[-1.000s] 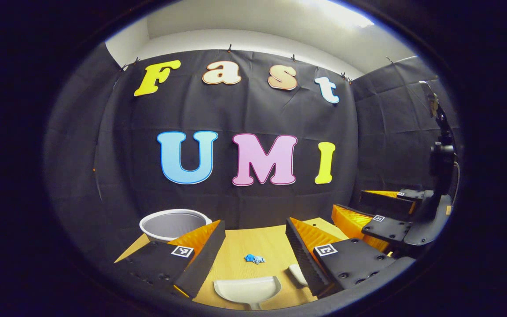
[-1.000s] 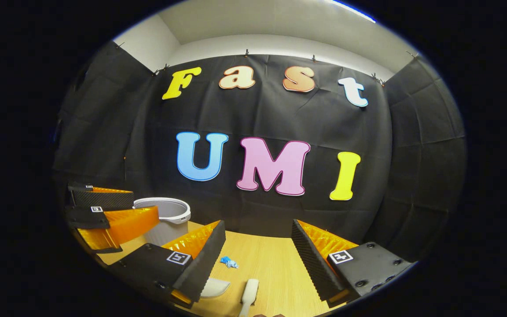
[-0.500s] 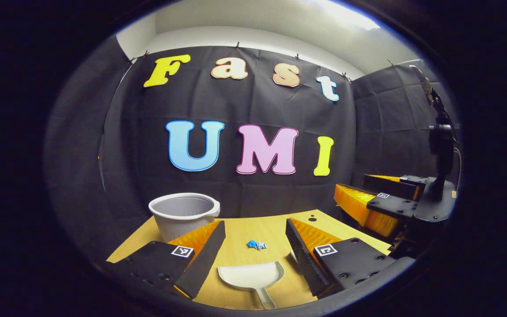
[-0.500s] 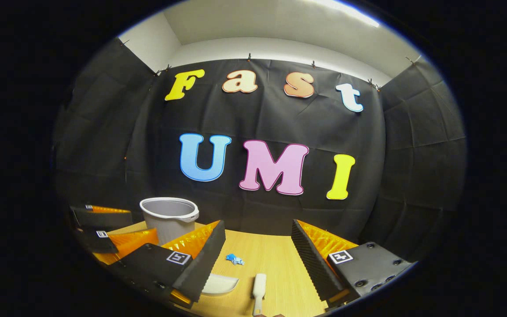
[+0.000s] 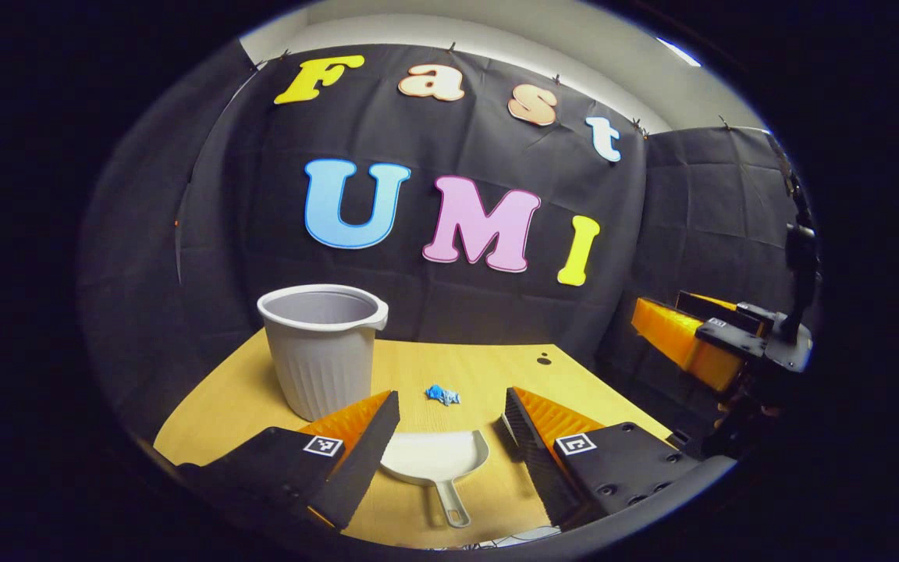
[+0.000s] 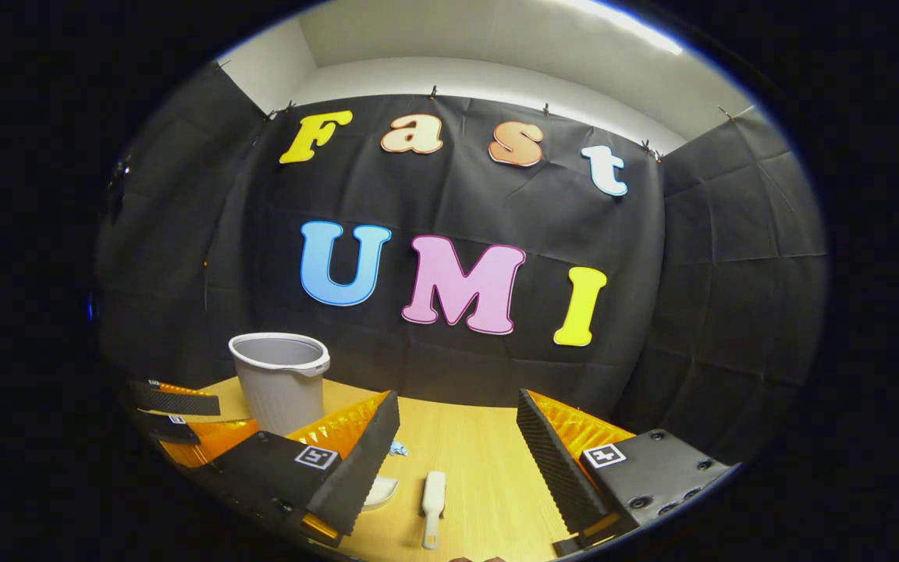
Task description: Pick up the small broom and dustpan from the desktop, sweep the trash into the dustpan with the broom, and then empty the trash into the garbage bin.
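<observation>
Currently both tongs gape wide, gripping nothing. Left tongs (image 5: 449,425) frame the dustpan (image 5: 435,459) at lower centre on the desk (image 5: 488,367), handle toward the camera, mouth facing the blue trash (image 5: 442,395). Right tongs (image 6: 457,437) frame the broom (image 6: 433,496), lengthwise, handle nearest. Bin (image 5: 323,348) upright, centre-left.

White dustpan (image 5: 435,457) flat on my worktop (image 5: 488,371), handle toward me; white broom (image 6: 433,496) beside it; blue trash (image 5: 442,396) just beyond; grey bin (image 5: 322,347) upright.

Bin (image 5: 323,351) beside open desktop (image 5: 481,371)
</observation>
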